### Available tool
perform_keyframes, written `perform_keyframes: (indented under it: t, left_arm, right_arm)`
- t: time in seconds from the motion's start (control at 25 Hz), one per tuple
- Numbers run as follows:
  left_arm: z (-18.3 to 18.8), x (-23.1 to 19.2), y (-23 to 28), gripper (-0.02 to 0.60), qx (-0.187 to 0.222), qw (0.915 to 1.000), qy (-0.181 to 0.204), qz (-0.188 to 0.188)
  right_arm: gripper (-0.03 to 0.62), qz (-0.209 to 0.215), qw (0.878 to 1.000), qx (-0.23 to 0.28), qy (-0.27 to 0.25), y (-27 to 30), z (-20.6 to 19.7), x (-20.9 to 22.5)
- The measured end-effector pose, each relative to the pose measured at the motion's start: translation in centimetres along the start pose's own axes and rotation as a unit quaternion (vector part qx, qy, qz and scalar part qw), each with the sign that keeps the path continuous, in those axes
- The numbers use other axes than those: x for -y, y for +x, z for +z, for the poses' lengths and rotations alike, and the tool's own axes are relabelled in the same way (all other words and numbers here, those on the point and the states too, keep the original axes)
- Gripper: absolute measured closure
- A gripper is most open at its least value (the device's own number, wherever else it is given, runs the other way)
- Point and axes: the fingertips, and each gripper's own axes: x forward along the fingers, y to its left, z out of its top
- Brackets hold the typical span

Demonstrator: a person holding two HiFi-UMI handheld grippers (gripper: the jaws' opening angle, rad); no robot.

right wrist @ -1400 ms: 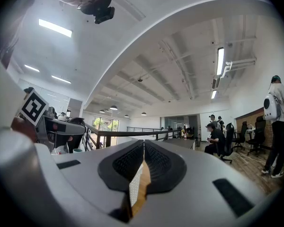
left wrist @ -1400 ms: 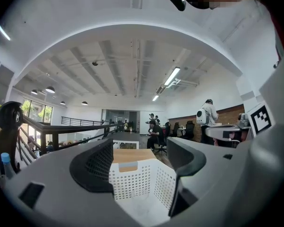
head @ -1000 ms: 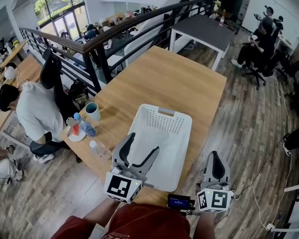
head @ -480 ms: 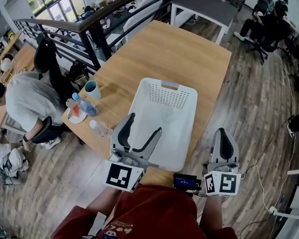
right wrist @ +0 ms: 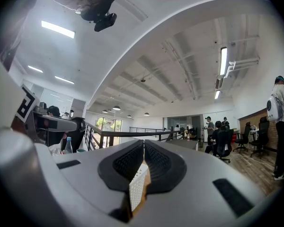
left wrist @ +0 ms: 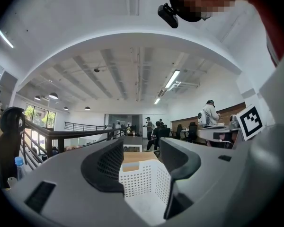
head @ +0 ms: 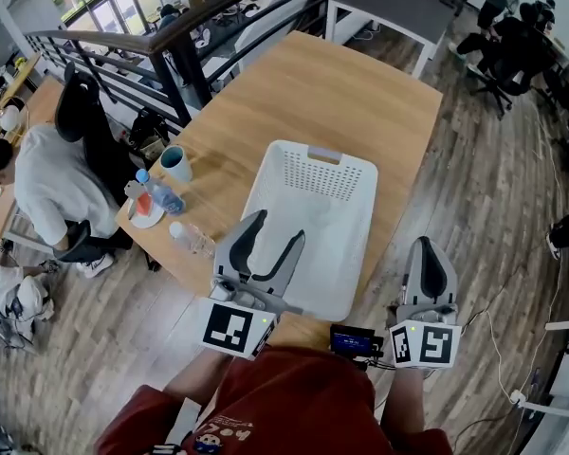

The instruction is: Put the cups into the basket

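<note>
Two tools sit nearest: the left hand-held gripper, jaws spread with nothing between them and just now closing a little, hangs over the basket's near end. The right hand-held gripper, pressed together and empty, is off the table's right edge. Farther left on the table stands a blue cup, apart from the basket.
</note>
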Motion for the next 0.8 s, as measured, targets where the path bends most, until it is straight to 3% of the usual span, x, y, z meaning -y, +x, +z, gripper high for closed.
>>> perform_keyframes:
  t: [0.16, 0.36, 0.8]
  left_arm:
    - [-0.8, 0.0, 0.2, 0.35, -0.009, 0.9998, -0.015, -0.003]
    - [-0.8, -0.4, 0.1, 0.447, -0.01, 0.9997, -0.017, 0.012]
    - [-1.1, -1.2, 0.1, 0.574, -0.006, 0.9995, -0.016, 0.026]
  right_arm:
    - [0.583, 0.0, 1.0, -0.002, 0.0, 0.1, -0.1, -0.1]
    - [0.583, 0.0, 1.0, -0.002, 0.001, 0.1, -0.2, 0.0]
    - [0.582, 0.003, 1.0, -0.002, 0.003, 0.6, -0.7, -0.2]
